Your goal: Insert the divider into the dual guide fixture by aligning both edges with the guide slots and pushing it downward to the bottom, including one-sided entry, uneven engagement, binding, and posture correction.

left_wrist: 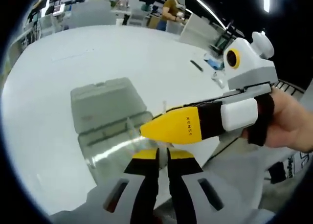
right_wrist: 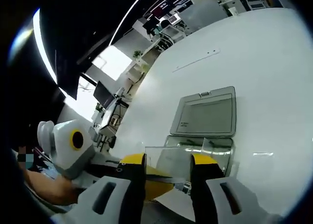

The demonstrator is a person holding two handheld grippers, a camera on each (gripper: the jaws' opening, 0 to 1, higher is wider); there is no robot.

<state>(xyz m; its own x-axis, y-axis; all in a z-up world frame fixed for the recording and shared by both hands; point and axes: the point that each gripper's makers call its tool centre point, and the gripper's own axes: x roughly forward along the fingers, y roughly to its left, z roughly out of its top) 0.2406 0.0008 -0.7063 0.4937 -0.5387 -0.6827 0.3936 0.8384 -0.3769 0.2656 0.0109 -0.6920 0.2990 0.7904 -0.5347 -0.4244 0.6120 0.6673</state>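
A clear plastic box (right_wrist: 215,148) lies on the white table (right_wrist: 264,62) with its grey lid (right_wrist: 205,114) folded back. In the right gripper view a clear divider (right_wrist: 168,160) stands upright just short of the box and spans the gap between my right gripper's (right_wrist: 168,161) yellow-tipped jaws, which press on its two side edges. My left gripper (right_wrist: 156,187) reaches in from the left, its tip right under the divider's lower edge. In the left gripper view the box (left_wrist: 115,145) and lid (left_wrist: 105,104) lie ahead. My left gripper (left_wrist: 163,154) has its jaws nearly together. My right gripper (left_wrist: 168,128) crosses just above them.
A person's hand (left_wrist: 288,121) holds my right gripper. Small dark and blue items (left_wrist: 205,65) lie farther back on the table (left_wrist: 58,77). Desks, monitors and a person (left_wrist: 173,11) stand beyond the table's far edge.
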